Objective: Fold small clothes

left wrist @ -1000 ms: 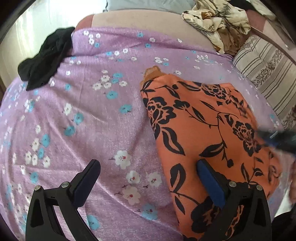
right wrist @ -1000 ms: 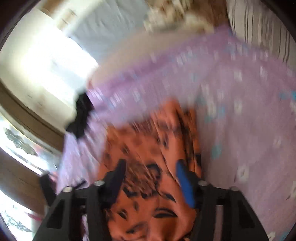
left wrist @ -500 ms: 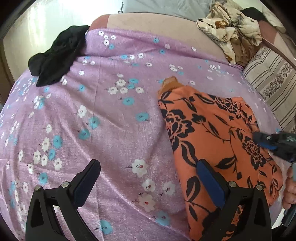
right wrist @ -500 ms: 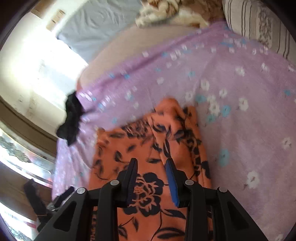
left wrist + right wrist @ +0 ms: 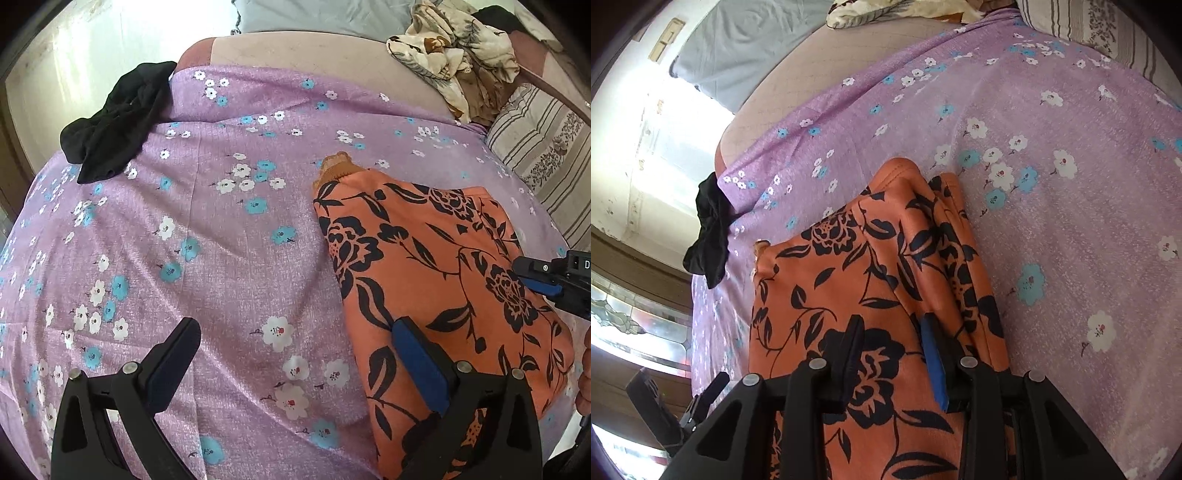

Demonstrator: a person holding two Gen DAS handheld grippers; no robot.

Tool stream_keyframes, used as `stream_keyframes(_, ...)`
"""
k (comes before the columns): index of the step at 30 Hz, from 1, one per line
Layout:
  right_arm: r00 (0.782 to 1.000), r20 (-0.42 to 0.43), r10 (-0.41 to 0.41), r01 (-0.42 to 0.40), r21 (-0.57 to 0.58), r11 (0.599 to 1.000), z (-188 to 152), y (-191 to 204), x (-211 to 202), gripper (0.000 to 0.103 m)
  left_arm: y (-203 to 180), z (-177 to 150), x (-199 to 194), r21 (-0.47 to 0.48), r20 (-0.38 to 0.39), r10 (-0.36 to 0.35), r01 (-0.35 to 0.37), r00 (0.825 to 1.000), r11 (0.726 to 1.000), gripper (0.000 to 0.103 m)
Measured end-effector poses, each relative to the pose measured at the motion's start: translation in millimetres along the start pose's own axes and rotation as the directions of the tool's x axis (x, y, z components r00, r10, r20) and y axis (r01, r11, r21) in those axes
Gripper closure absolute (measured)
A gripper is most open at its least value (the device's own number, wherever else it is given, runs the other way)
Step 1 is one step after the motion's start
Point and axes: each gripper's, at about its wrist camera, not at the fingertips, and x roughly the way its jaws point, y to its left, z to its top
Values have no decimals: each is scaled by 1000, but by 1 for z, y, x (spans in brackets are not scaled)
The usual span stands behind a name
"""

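Left gripper fingers are standing wide apart, holding nothing, right finger pad overlapping the near-left edge of the orange floral garment, left finger over bare sheet. Right gripper fingers are sitting partly closed, a narrow gap between them, hovering over or pressing on the garment's top layer; can't tell if any cloth is actually pinched. Garment is lying flat on the purple flowered bedsheet, already folded lengthwise into a narrow panel, with a raised fold ridge running along its right side in the right wrist view. Step in hand is probably gripping the near end for a crosswise fold: better catching both layers at the edge, matching corners, lifting evenly so the ridge isn't dragging. Black garment is sitting well apart at the bed's far-left corner; crumpled patterned cloth and striped pillow are at the far right.
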Motion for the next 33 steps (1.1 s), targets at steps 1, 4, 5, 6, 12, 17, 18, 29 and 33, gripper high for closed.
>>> stream_keyframes(1, 1000, -1, -1, 1, 3, 1000, -2, -1, -2, 67, 0, 0, 0, 1, 0, 1, -1, 1000, 1000, 0)
stream_keyframes(4, 1000, -6, -6, 6, 6, 1000, -3, -2, -3, 67, 0, -1, -1, -1, -1, 0, 0, 1000, 1000, 0)
stream_keyframes(5, 1000, -8, -10, 10, 4, 1000, -4, -1, -4, 67, -1, -1, -1, -1, -2, 0, 0, 1000, 1000, 0)
stream_keyframes(6, 1000, -9, -15, 15, -1, 1000, -5, 0, -4, 67, 0, -1, -1, -1, -2, 0, 0, 1000, 1000, 0)
stream_keyframes(12, 999, -24, -23, 23, -23, 999, -7, 2, -9, 66, 0, -1, -1, -2, -7, -7, 7, 1000, 1000, 0)
stream_keyframes(17, 999, -29, -23, 22, -34, 999, -8, 1, -10, 65, -1, -1, -1, 1, -7, -5, 5, 1000, 1000, 0)
stream_keyframes(18, 999, -29, -23, 22, -34, 999, -9, 1, -11, 65, -1, -1, -1, -1, -8, -6, 6, 1000, 1000, 0)
stream_keyframes(29, 999, -33, -30, 28, -42, 999, -10, 2, -12, 65, -1, -1, -1, -2, -8, -6, 6, 1000, 1000, 0)
stream_keyframes(33, 999, -32, -30, 29, -47, 998, -11, 2, -13, 65, -1, -1, -1, -1, -7, -5, 5, 1000, 1000, 0)
